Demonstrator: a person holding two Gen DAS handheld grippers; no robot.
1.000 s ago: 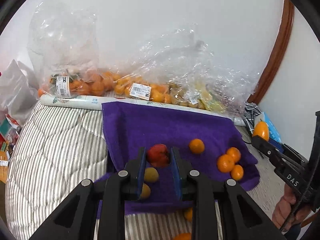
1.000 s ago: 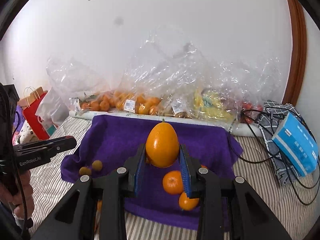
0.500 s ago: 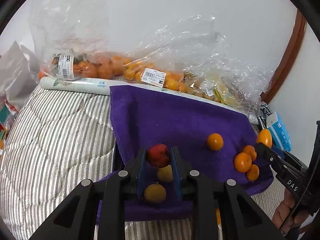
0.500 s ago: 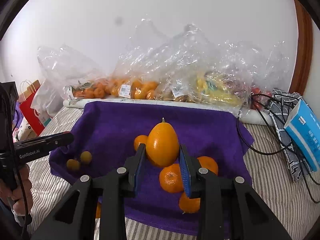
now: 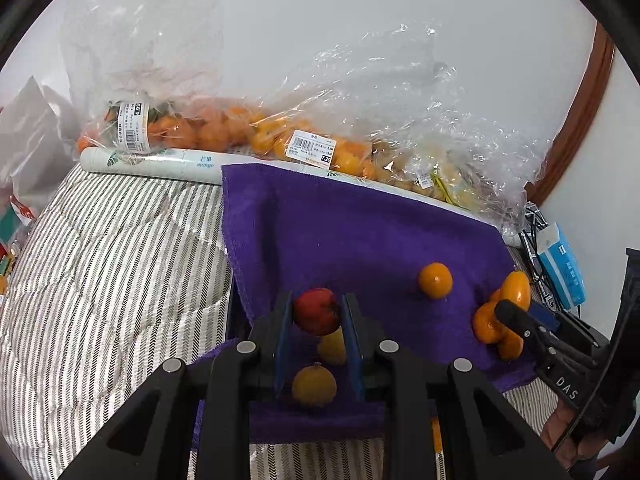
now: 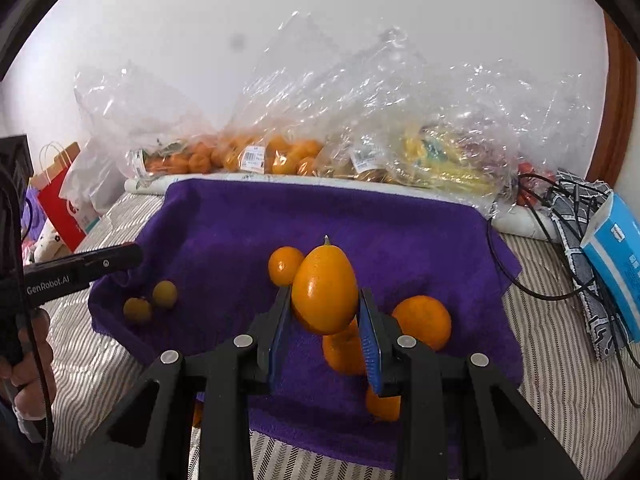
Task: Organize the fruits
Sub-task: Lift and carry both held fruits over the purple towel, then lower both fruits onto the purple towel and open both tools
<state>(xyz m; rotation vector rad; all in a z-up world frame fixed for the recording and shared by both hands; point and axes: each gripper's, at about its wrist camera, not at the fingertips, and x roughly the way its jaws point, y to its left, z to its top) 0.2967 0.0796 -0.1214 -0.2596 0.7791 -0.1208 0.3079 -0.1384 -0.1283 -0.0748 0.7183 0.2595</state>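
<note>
A small red fruit (image 5: 316, 311) sits clamped between the blue pads of the left gripper (image 5: 316, 316), held just above the near left part of the purple towel (image 5: 360, 232). Directly below it two small yellowish fruits (image 5: 314, 385) lie on the towel, one nearer the camera than the other. The right gripper (image 6: 325, 300) is closed on an egg-shaped orange fruit (image 6: 324, 292) with a small pointed tip upward, held over the middle of the same towel. Under and around it lie round oranges: one (image 6: 285, 265) just behind and left of the held fruit, a larger one (image 6: 422, 322) to its right, and two more partly hidden by the right finger. In the left wrist view a single orange (image 5: 435, 280) lies apart from that cluster. The towel is spread on a striped quilt (image 5: 112, 280). Along the wall behind stand clear plastic bags of oranges (image 6: 256, 156) with price labels and a bag of yellow produce (image 6: 440, 164). A blue tissue box (image 6: 616, 256) and dark cables (image 6: 532, 248) lie to the right of the towel
</note>
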